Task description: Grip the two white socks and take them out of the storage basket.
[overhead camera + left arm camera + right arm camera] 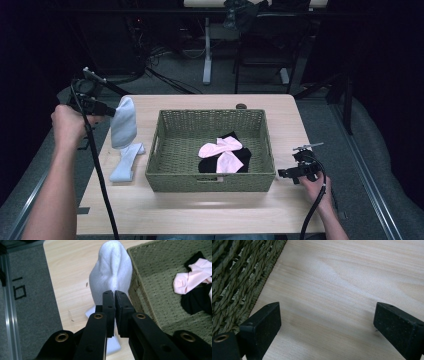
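The left gripper (115,293) is pinching the white sock (111,272) aloft, left of the basket (210,181) — presumably for dropping in — while the right gripper (325,322) is idling wide open.

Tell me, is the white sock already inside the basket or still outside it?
Outside. The left gripper pinches the white sock, which hangs over the table left of the basket.

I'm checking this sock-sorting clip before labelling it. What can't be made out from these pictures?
- White sock: left gripper view, its pinched part is hidden by the left gripper.
- Black socks: high view, pink socks cover them, so their count is unclear.
- Basket: right gripper view, cut off by the frame edge.
- Small dark thing behind the basket: high view, too small.
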A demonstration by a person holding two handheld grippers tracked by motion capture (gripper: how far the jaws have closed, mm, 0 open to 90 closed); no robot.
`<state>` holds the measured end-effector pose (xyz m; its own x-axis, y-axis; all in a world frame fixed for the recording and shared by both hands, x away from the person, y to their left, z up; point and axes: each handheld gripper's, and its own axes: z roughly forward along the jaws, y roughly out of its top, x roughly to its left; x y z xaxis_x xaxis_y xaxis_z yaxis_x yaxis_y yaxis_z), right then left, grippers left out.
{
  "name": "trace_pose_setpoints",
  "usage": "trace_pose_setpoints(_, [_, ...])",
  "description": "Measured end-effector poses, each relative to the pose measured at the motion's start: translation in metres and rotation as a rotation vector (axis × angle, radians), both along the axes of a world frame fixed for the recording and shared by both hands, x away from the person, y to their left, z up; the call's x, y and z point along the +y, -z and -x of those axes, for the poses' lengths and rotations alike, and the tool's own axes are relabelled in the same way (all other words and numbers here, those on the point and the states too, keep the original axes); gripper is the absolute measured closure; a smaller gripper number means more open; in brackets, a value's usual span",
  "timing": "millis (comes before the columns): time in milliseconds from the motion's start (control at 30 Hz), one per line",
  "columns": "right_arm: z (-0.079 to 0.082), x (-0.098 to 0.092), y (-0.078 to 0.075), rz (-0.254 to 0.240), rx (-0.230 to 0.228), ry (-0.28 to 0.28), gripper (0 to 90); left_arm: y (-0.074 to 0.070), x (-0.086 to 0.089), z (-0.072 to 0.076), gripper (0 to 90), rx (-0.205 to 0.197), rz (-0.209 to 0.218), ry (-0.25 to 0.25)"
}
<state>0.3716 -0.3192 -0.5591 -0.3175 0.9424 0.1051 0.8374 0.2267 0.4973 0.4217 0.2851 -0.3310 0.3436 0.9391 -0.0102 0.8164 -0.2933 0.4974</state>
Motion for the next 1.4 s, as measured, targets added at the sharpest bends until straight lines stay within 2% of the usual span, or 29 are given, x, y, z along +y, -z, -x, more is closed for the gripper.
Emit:
trace_pose_setpoints(200, [0.000, 0.000, 0.000, -0.007, 0.004, -0.006, 7.3, 0.016, 0.006, 0.003, 87.3, 0.022, 0.007, -0.014])
trace_pose_setpoints(333, [0.000, 0.000, 0.000, -0.013, 0.003, -0.005, 7.3, 0.036, 0.011, 0.005, 87.4, 0.052, 0.018, -0.028])
trace_pose_setpoints(367, [0.000, 0.000, 0.000, -0.013, 0.003, -0.005, 7.3, 0.036, 0.011, 0.005, 87.3, 0.052, 0.018, -0.028])
trace_pose_setpoints(400, [0.000, 0.001, 0.000, -0.010, 0.008, -0.003, 7.3, 0.045, 0.014, 0.004, 87.3, 0.066, 0.019, -0.036])
trace_pose_setpoints(433, [0.000, 0.001, 0.000, -0.010, 0.008, -0.003, 7.3, 0.045, 0.014, 0.004, 87.4, 0.066, 0.019, -0.036])
trace_pose_setpoints(467, [0.000, 0.001, 0.000, -0.009, 0.008, -0.003, 7.3, 0.056, 0.015, 0.003, 87.4, 0.080, 0.030, -0.046])
trace_pose_setpoints(500, [0.000, 0.001, 0.000, -0.009, 0.008, -0.003, 7.3, 0.056, 0.015, 0.003, 87.3, 0.080, 0.030, -0.046])
trace_pose_setpoints(533, [0.000, 0.001, 0.000, -0.014, 0.006, 0.001, 7.3, 0.068, 0.015, 0.001, 87.3, 0.099, 0.033, -0.050])
trace_pose_setpoints(600, [0.000, 0.001, 0.000, -0.012, 0.007, 0.001, 7.3, 0.080, 0.014, -0.001, 87.3, 0.118, 0.034, -0.051])
trace_pose_setpoints(633, [0.000, 0.001, 0.000, -0.012, 0.007, 0.001, 7.3, 0.080, 0.014, -0.001, 87.3, 0.118, 0.034, -0.051])
trace_pose_setpoints(667, [0.000, 0.001, 0.000, -0.008, 0.008, -0.003, 7.3, 0.092, 0.011, -0.004, 87.3, 0.141, 0.033, -0.048])
trace_pose_setpoints(700, [0.000, 0.001, 0.000, -0.010, 0.008, -0.004, 7.3, 0.098, 0.010, -0.006, 87.2, 0.147, 0.028, -0.052])
trace_pose_setpoints(733, [0.000, 0.001, 0.000, -0.011, 0.008, -0.003, 7.3, 0.098, 0.010, -0.006, 87.1, 0.147, 0.028, -0.052])
trace_pose_setpoints(800, [0.000, 0.001, 0.000, -0.012, 0.008, -0.002, 7.3, 0.114, 0.008, -0.009, 87.1, 0.173, 0.024, -0.061])
trace_pose_setpoints(967, [0.000, 0.000, 0.001, -0.013, 0.007, 0.000, 7.3, 0.141, 0.010, -0.013, 86.3, 0.199, 0.034, -0.093])
trace_pose_setpoints(1033, [0.000, 0.000, 0.001, -0.009, 0.008, -0.001, 7.3, 0.151, 0.013, -0.012, 78.4, 0.200, 0.054, -0.107])
trace_pose_setpoints(1067, [0.000, 0.000, 0.001, -0.011, 0.007, 0.000, 7.3, 0.153, 0.014, -0.010, 71.6, 0.192, 0.065, -0.116])
trace_pose_setpoints(1133, [0.000, 0.000, 0.001, -0.010, 0.001, 0.010, 7.3, 0.153, 0.015, -0.008, 52.1, 0.194, 0.068, -0.123])
trace_pose_setpoints(1167, [-0.001, 0.000, 0.001, -0.010, 0.006, 0.004, 7.3, 0.153, 0.018, -0.002, 45.2, 0.170, 0.081, -0.140])
trace_pose_setpoints(1233, [0.000, 0.000, 0.001, -0.007, 0.008, 0.000, 7.3, 0.150, 0.022, 0.007, 29.7, 0.142, 0.074, -0.173])
trace_pose_setpoints(1300, [0.000, 0.001, 0.000, -0.007, 0.007, -0.002, 7.3, 0.148, 0.025, 0.017, 20.2, 0.120, 0.093, -0.176])
trace_pose_setpoints(1333, [0.000, 0.001, 0.000, -0.007, 0.007, -0.002, 7.3, 0.148, 0.025, 0.017, 15.1, 0.120, 0.093, -0.176])
trace_pose_setpoints(1367, [0.000, 0.001, 0.000, -0.006, 0.003, -0.003, 7.3, 0.146, 0.027, 0.022, 15.1, 0.108, 0.096, -0.179])
trace_pose_setpoints(1400, [0.000, 0.001, 0.000, -0.007, 0.003, -0.003, 7.4, 0.144, 0.028, 0.033, 11.3, 0.084, 0.095, -0.181])
